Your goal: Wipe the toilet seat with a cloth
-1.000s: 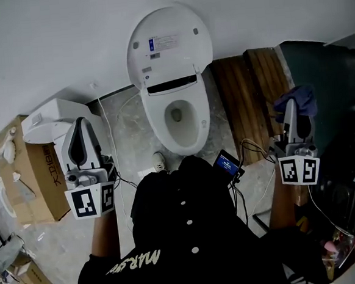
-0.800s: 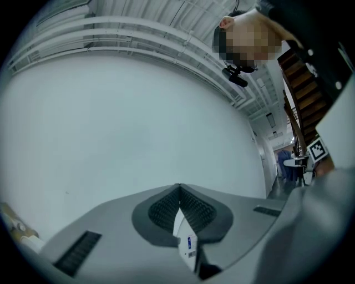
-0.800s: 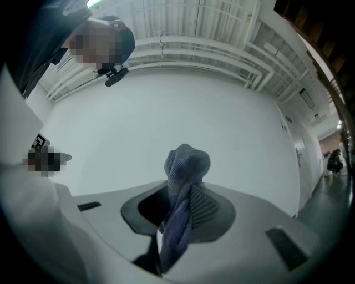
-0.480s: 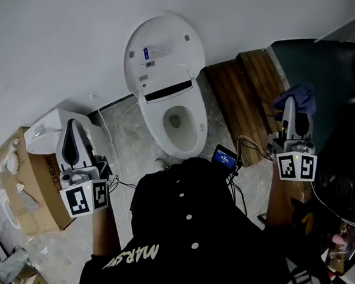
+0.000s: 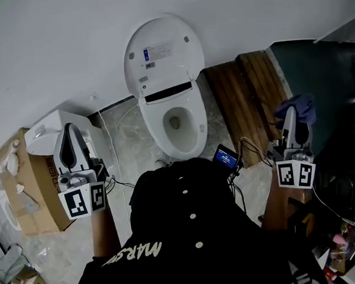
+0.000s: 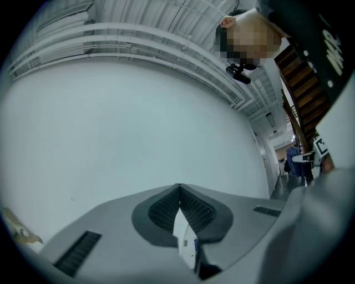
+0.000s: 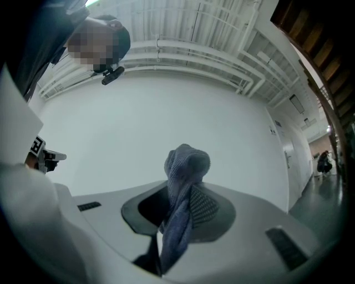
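Blue cloth (image 7: pixel 186 166) is pinched in your right tongs (image 5: pixel 290 118), off to your right and well apart from the toilet. Your left tongs (image 6: pixel 178 191) are clenched on nothing. Farther ahead, the white toilet seat (image 5: pixel 196 127) lies under its raised lid (image 5: pixel 161 48).

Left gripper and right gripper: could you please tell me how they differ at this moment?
The left gripper has its tongs shut on nothing; the right gripper has its tongs shut on a blue cloth. In the head view the left gripper is left of the toilet, the right gripper to its right. Both are held clear of it.
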A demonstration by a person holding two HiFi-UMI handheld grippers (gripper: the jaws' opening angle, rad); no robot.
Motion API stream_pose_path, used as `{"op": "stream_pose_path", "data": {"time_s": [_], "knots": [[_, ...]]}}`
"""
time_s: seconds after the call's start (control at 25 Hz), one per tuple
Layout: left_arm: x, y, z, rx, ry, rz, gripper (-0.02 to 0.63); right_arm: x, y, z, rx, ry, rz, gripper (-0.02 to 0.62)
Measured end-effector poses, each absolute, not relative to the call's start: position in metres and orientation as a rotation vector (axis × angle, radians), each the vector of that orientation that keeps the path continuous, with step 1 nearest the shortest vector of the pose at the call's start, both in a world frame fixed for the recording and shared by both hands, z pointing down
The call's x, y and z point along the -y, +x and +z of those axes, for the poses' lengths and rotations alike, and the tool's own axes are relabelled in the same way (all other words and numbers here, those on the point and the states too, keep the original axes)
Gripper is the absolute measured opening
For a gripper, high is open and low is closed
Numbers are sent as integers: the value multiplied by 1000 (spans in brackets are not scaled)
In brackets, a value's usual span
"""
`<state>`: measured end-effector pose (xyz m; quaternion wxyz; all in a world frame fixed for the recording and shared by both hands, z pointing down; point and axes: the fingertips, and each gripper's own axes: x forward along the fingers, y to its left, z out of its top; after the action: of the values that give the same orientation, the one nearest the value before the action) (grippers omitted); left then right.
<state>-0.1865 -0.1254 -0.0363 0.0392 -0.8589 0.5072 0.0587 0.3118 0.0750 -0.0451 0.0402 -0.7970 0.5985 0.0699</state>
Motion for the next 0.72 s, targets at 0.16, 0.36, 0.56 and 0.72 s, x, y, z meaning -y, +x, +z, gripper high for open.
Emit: {"op": "stream_pose_path", "data": {"time_s": [0.16, 0.36, 0.56, 0.72], "knots": [[121, -187, -28, -1584, -2637, 167, 11, -81, 314, -35, -1801, -2454, 168, 84], [119, -183, -23, -1595, -2644, 170, 11, -81, 316, -28, -1798, -2489, 137, 83], [115, -173, -23, -1569, -2660, 173, 11, -83, 316, -25, -1804, -2486, 122, 83], [113, -172, -26, -1557, -2666, 179, 10, -82, 310, -27, -1824, -2479, 145, 83]]}}
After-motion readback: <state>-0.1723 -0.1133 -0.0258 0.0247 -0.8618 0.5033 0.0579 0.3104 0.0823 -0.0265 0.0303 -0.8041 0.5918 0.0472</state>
